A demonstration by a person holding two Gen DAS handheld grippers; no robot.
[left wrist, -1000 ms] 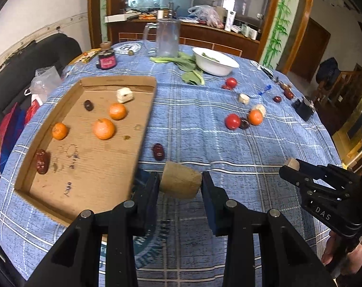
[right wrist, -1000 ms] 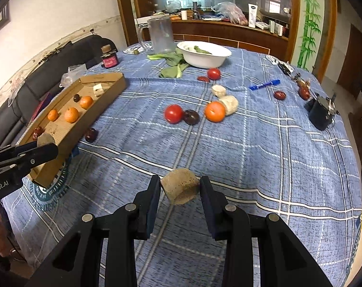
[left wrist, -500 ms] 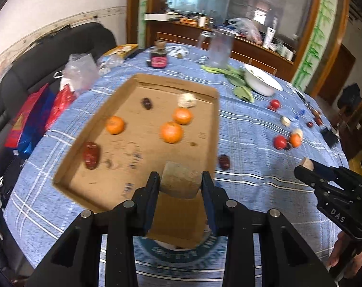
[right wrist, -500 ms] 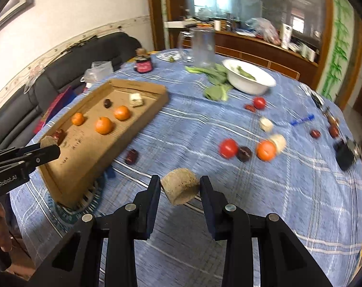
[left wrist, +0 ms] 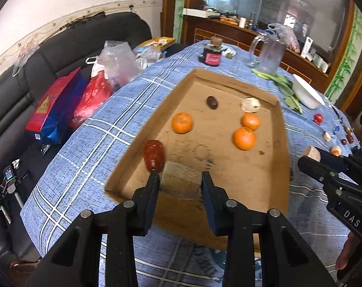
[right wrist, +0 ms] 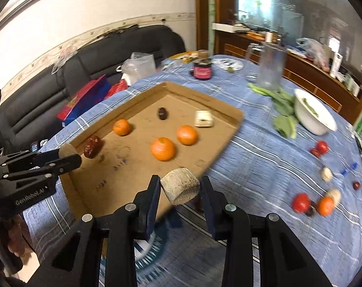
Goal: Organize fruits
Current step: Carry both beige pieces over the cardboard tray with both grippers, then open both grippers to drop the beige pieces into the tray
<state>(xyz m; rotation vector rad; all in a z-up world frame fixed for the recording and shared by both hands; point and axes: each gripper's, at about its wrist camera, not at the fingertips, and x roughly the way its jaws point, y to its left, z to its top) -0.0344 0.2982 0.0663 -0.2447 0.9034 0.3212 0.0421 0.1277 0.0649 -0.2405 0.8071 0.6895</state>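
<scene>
Fruits, three round orange tangerines (left wrist: 244, 138) and a wrinkled red date (left wrist: 153, 155), lie inside a shallow brown cardboard tray (left wrist: 282, 143) on the blue plaid-clothed bench (right wrist: 264, 167). The left gripper (left wrist: 181, 184) clamps a tan cork-like cylinder (left wrist: 181, 179) over the tray's near end. The right gripper (right wrist: 181, 187) clamps a second tan cylinder (right wrist: 181, 186) just past the tray's right edge.

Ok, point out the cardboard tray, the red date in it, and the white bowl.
cardboard tray (left wrist: 282, 129): left wrist view, right wall.
red date (left wrist: 153, 155): left wrist view, middle of its skin.
white bowl (right wrist: 324, 124): right wrist view, near rim.
</scene>
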